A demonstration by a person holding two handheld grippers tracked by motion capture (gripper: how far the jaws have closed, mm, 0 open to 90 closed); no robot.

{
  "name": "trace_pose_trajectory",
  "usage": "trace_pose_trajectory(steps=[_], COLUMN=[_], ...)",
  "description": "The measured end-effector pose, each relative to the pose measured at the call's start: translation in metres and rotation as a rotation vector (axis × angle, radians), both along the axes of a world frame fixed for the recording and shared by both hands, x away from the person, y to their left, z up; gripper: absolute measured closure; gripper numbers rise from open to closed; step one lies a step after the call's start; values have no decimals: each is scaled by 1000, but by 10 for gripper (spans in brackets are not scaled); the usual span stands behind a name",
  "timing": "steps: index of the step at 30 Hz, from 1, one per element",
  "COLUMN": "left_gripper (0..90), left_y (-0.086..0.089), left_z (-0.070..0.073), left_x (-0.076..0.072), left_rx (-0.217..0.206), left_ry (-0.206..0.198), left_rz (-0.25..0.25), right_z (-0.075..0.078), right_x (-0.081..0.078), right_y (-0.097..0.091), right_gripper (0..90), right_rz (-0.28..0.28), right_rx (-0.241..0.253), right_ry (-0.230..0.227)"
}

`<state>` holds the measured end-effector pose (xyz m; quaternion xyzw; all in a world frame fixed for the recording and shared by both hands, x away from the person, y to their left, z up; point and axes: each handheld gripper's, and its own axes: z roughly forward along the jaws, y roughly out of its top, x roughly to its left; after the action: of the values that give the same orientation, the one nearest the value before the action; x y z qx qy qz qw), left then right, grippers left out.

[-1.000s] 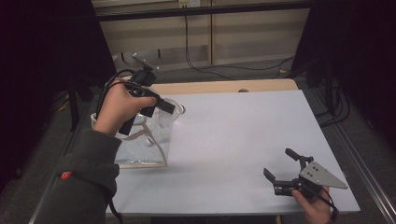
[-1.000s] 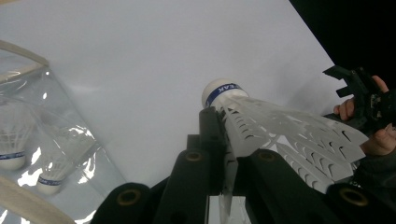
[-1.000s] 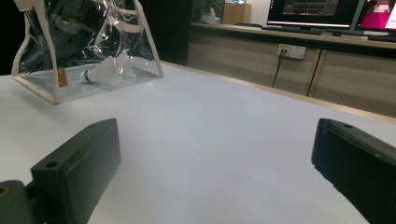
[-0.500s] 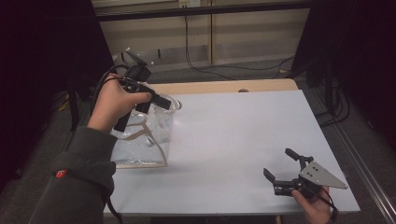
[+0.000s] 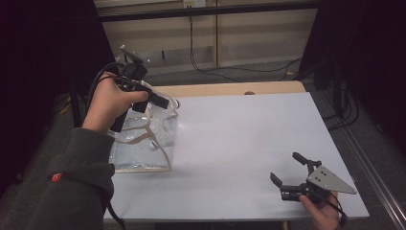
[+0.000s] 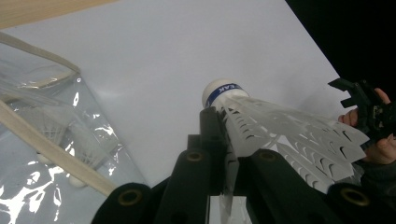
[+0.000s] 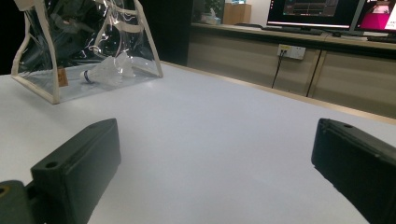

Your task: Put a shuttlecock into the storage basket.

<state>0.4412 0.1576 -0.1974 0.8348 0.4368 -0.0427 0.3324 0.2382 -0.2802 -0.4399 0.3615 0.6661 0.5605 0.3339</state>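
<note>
Two black two-jaw grippers are seen in the high view. The left gripper [image 5: 165, 102] is held up at about 10 o'clock over the top edge of a clear plastic pouch with cream trim [image 5: 143, 143]; the right gripper [image 5: 286, 168] is held low at about 5 o'clock on the white desk [image 5: 239, 139].

From above, the left jaws are small and dark, and what they hold is hard to make out. In the left gripper view it is plain: the left gripper [image 6: 229, 154] has its jaws pressed together on the feather skirt of a white feathered shuttlecock with a blue band round its cork [image 6: 261, 126], whose cork tip points away toward 12 o'clock above the desk [image 6: 163, 56]. The far feathers partly cover the person's other hand at 3 o'clock, and the pouch [image 6: 42, 140] is cut off at 9 o'clock, with further shuttlecocks blurred behind its glare.

In the right gripper view, the right gripper [image 7: 210, 154] has its jaws spread wide with nothing but bare desk [image 7: 210, 121] between them. At 10 o'clock the pouch [image 7: 42, 91] stands with its top cut off; one white shuttlecock inside [image 7: 105, 72] lies on its floor, the rest lost in reflections.
</note>
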Motion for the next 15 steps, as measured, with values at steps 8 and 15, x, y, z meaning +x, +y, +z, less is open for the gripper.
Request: trace_pose_trajectory(steps=[8, 15], left_gripper=[890, 890], left_y=[2, 5], left_z=[1, 4], left_x=[1, 2], left_rx=[3, 8], left_ry=[-7, -16], left_rz=[11, 13], right_z=[0, 0], right_x=[0, 0], right_y=[0, 0], right_gripper=[13, 13], right_rz=[-4, -2], right_rx=[1, 2], right_ry=[-1, -5])
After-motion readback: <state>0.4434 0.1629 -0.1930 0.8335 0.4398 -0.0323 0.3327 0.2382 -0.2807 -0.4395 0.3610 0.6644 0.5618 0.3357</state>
